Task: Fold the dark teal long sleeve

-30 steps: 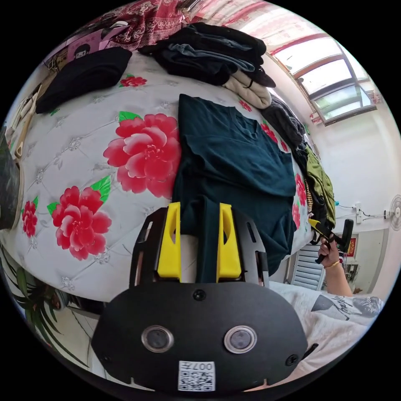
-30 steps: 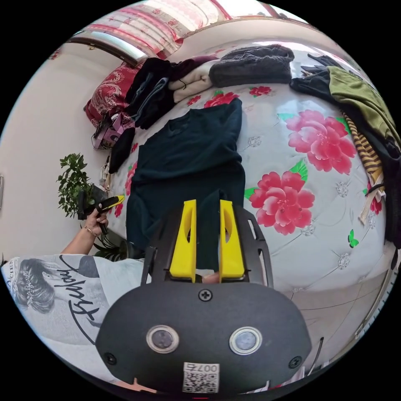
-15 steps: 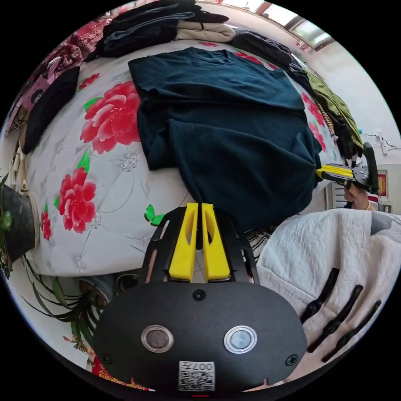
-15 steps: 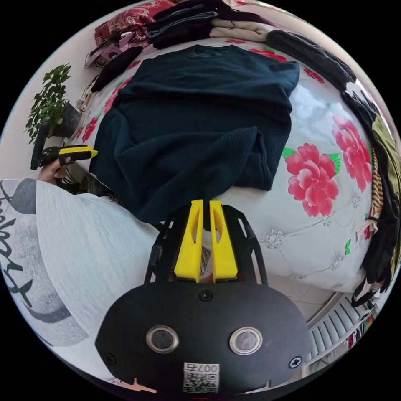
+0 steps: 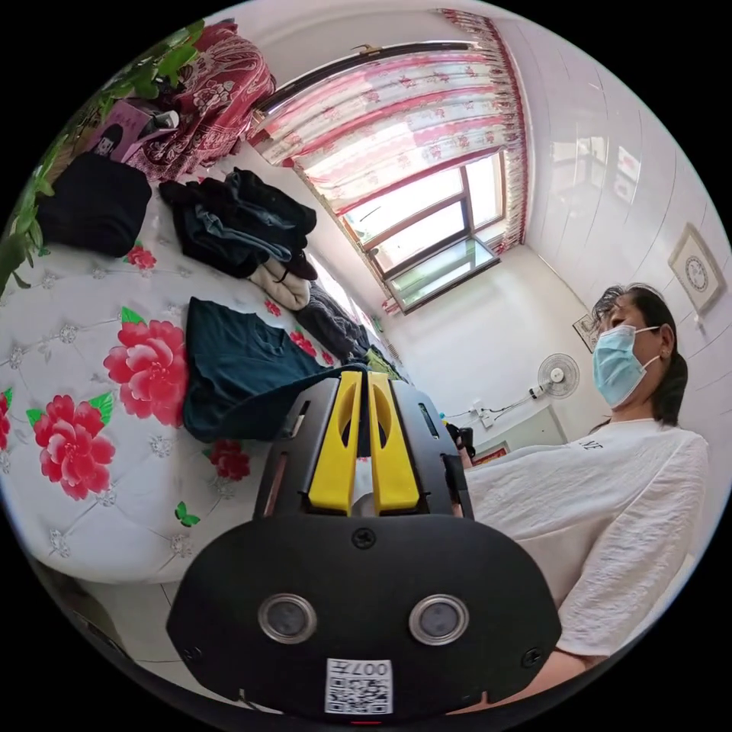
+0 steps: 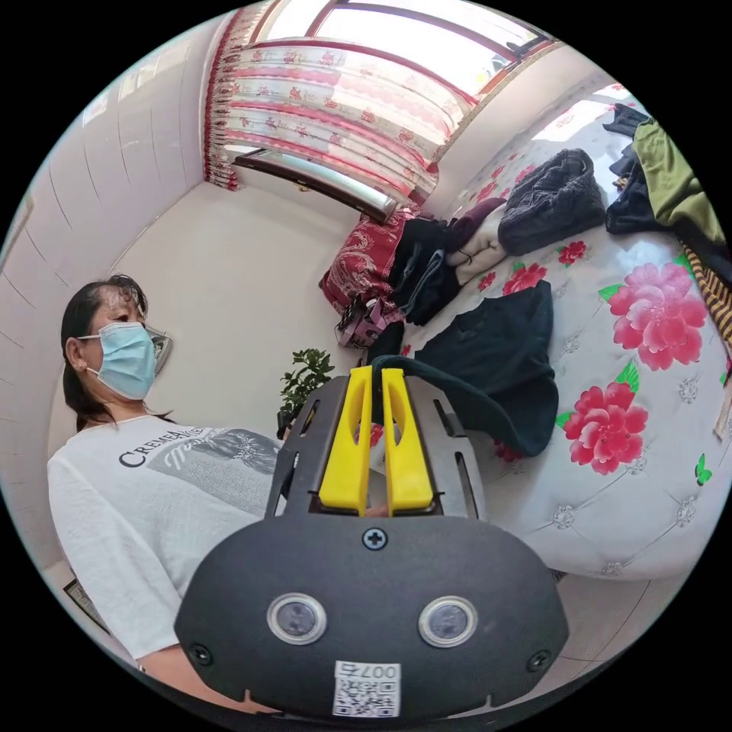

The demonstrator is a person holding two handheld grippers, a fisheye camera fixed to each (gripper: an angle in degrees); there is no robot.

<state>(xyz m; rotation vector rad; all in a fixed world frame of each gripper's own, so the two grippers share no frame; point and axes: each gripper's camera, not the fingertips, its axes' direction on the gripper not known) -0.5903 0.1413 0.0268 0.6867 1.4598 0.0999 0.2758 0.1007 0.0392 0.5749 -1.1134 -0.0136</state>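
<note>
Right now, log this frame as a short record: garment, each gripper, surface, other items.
garment: dark teal long sleeve, lying on the bed, its near edge lifted
left gripper: shut on the teal fabric edge
right gripper: shut on the teal fabric edge
surface: floral quilted bed
other items: pile of dark clothes by the head of the bed, potted plant beside the bed
person: stands at the bed's edge, white shirt

Left gripper (image 5: pixel 364 381) jaws pinch the teal long sleeve (image 5: pixel 244 374).

I saw yellow tongs (image 5: pixel 365 381), a dark teal long sleeve (image 6: pixel 496 358), and a white bed (image 5: pixel 91 488) patterned with red flowers.
</note>
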